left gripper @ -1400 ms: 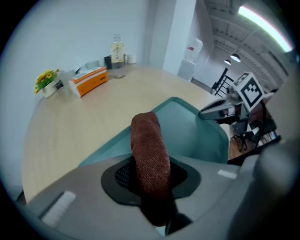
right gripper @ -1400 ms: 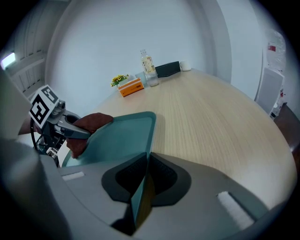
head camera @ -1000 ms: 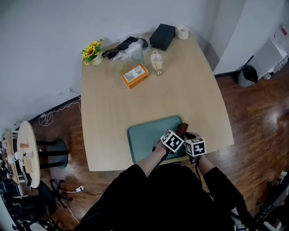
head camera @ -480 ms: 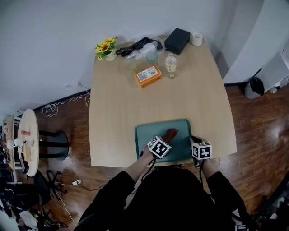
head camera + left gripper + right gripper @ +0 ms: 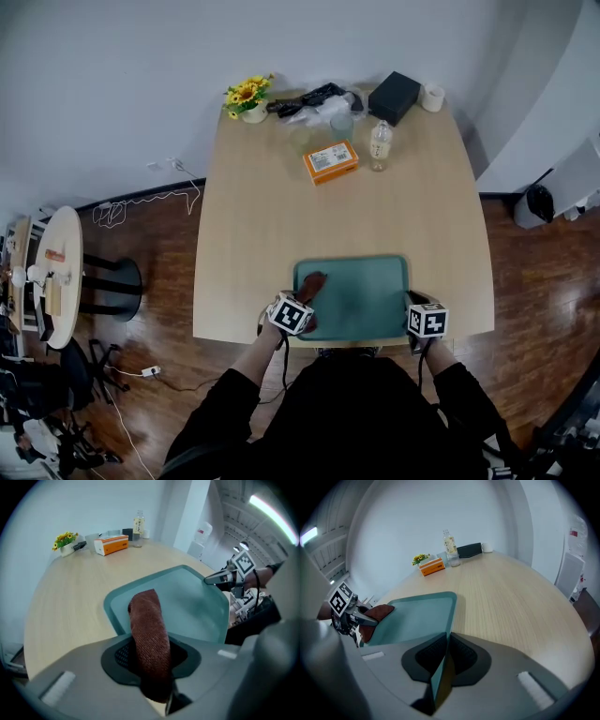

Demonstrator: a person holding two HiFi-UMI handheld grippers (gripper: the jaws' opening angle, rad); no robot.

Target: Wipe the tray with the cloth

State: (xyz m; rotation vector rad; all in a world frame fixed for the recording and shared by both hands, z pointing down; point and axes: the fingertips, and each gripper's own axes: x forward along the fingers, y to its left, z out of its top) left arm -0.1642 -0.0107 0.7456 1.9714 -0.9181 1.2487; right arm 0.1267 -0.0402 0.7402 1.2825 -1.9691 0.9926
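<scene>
Between my left gripper's (image 5: pixel 151 660) pads sits the rust-brown cloth (image 5: pixel 146 620), clamped tight, with the jaws only narrowly apart around its thickness. Its free end drapes forward onto the teal tray (image 5: pixel 199 604), just inside the left rim at the corner nearest me. On the other side, my right gripper (image 5: pixel 439 667) is pinched on the tray's near right edge, the thin rim edge-on between its pads. I see the tray lying flat at the near edge of the wooden table (image 5: pixel 281 206); an orange box (image 5: pixel 330 160) and a bottle (image 5: pixel 380 143) stand well apart at the far end
</scene>
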